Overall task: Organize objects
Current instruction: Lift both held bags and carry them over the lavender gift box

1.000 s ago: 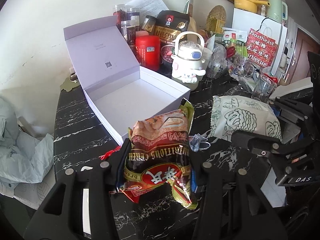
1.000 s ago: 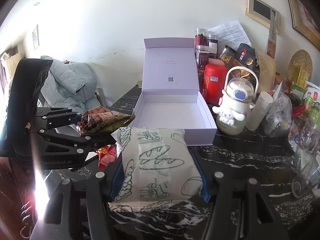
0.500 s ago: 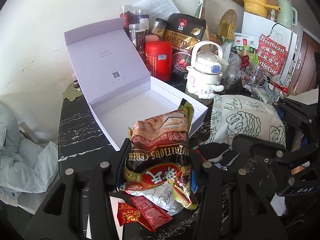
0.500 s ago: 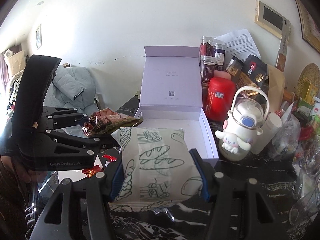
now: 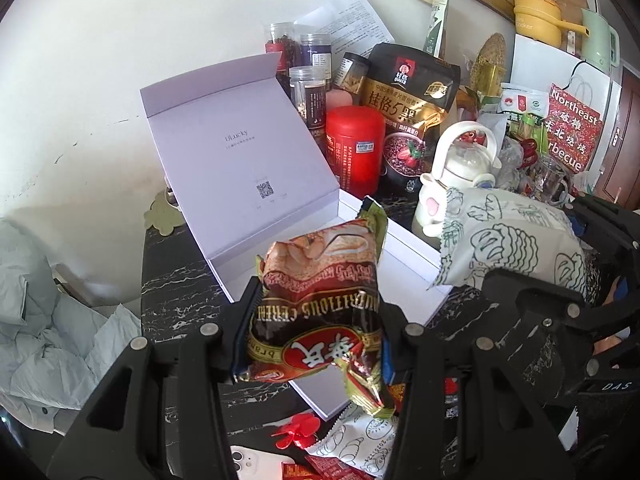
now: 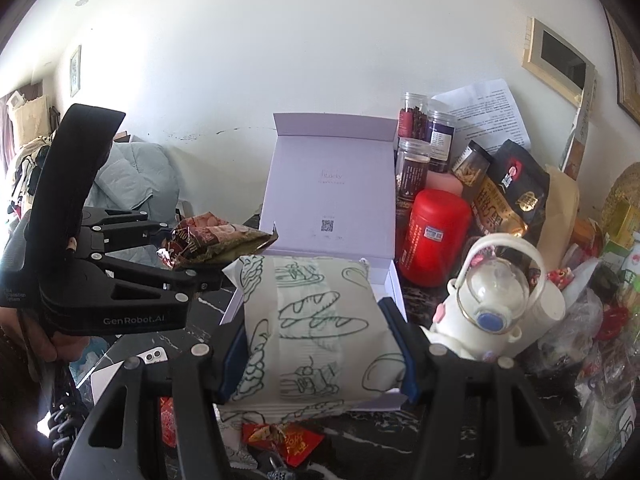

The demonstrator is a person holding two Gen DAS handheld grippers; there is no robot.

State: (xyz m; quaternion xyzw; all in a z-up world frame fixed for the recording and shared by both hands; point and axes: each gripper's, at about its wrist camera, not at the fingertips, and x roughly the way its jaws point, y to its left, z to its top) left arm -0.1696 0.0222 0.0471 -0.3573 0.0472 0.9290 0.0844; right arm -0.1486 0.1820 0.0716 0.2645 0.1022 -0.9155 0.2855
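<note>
The left gripper (image 5: 312,332) is clamping a crinkly red-brown cereal packet (image 5: 320,304), the right gripper (image 6: 316,344) a pale bread-print pouch (image 6: 316,328); both are hanging above the open lilac cardboard box (image 5: 240,160) and risking colliding over its near corner

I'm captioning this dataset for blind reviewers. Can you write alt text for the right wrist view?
The right gripper holds a pale bread-print packet over the near edge of an open white box on a cluttered black marble table. At left, the left gripper holds a brown cereal packet; a red canister and white kettle-shaped bottle stand right.
</note>
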